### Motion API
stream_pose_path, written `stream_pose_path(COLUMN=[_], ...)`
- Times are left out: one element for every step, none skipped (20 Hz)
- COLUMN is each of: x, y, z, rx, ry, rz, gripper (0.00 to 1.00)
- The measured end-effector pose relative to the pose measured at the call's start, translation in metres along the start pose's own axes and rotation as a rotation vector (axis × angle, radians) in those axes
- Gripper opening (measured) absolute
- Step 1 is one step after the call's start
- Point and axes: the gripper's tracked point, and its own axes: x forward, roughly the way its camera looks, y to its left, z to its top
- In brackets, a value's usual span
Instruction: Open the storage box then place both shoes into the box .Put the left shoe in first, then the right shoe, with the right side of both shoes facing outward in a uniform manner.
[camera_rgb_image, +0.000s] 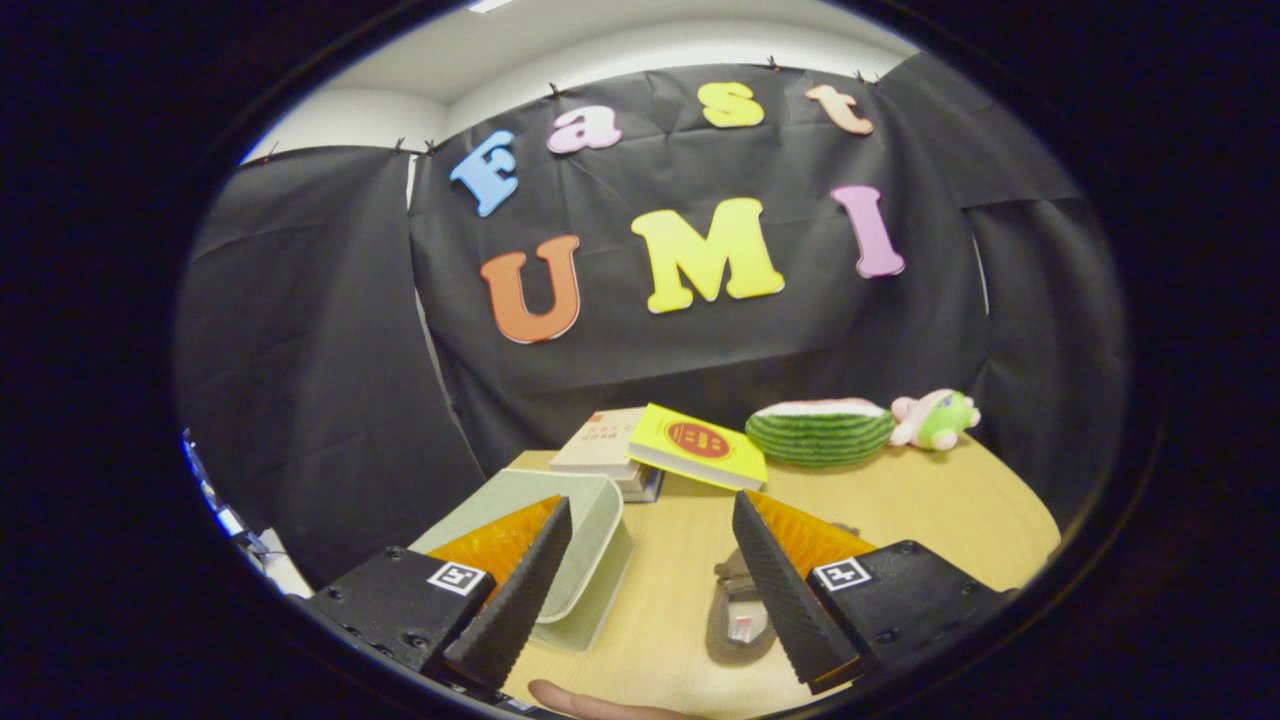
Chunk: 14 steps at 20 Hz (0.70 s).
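My gripper (650, 520) stands open above the wooden table (930, 510), nothing between its fingers. A pale green storage box (590, 545) lies on the table partly behind my left finger (520, 590), its lid or top face toward me. One brown shoe (738, 620) lies on the table between the fingers, close against my right finger (785, 595), which hides part of it. I cannot tell whether it is the left or right shoe.
Two books, a pale one (605, 445) and a yellow one (700, 445), lie stacked beyond the box. A watermelon-slice toy (820, 430) and a small pink-and-green plush (935, 418) sit at the table's far side. A person's fingertip (590, 700) shows at the near edge.
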Motion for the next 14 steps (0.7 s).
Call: stream_pose_path(x=[0.012,0.024,0.034,0.044,0.054,0.063,0.071,0.079,0.087,0.095,0.102,0.106,0.112,0.116], y=[-0.003,-0.005,-0.006,-0.007,-0.009,-0.007,-0.007,-0.004,-0.001,0.004,0.007,0.011,0.017,0.022], z=[-0.008,-0.015,-0.021,-0.028,-0.036,-0.043,-0.048,-0.053,-0.058,-0.064,-0.069,-0.073,-0.074,-0.075], rx=[0.021,0.045,0.063,0.079,0.094,0.115,0.146,0.186,0.230,0.280,0.339,0.402,0.471,0.543], ry=[0.036,0.066,0.087,0.112,0.135,0.158,0.182,0.200,0.229,0.257,0.294,0.334,0.370,0.396], rz=[0.020,0.038,0.062,0.077,0.103,0.135,0.168,0.211,0.251,0.292,0.324,0.372,0.423,0.466], gripper=[1.00,1.00,1.00,1.00,1.00,1.00,1.00,1.00,1.00,1.00,1.00,1.00,1.00,1.00])
